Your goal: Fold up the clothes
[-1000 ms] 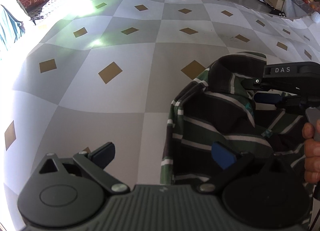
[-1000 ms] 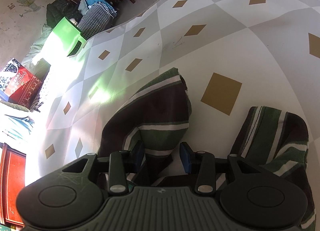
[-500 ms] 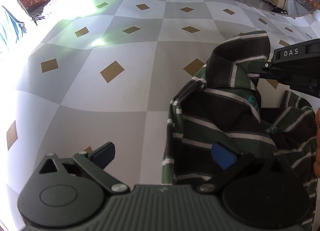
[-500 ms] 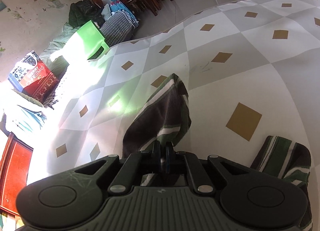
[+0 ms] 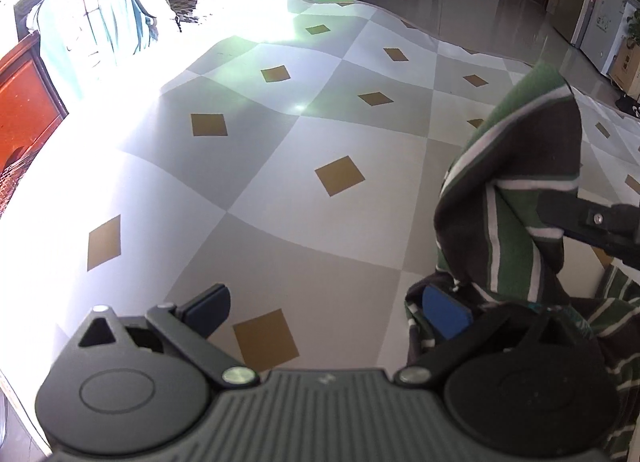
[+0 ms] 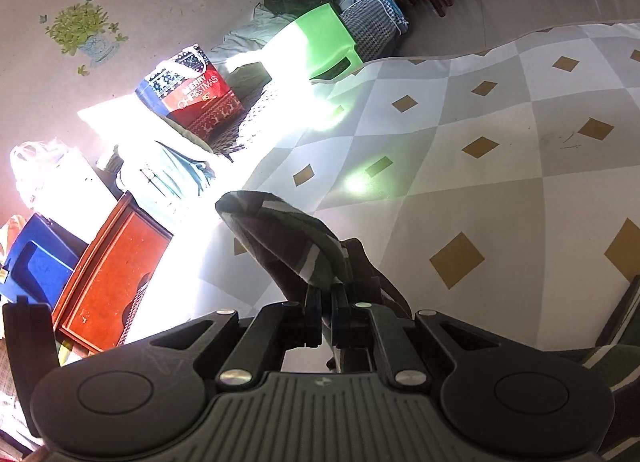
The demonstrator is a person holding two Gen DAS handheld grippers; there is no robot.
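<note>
Pinching the striped shirt, the right gripper lifts it; left gripper gapes beside it.

Both wrist views look forward, low over the checkered cloth (shared, with the green stool).

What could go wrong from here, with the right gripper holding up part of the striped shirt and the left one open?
The right gripper pinches only a narrow edge of the green, brown and white striped shirt, so the fabric may slip free. The left gripper is open with one finger against the bunched shirt; closing now may catch several layers. The rest lies crumpled on the checkered tablecloth, so the fold may come out uneven.
</note>
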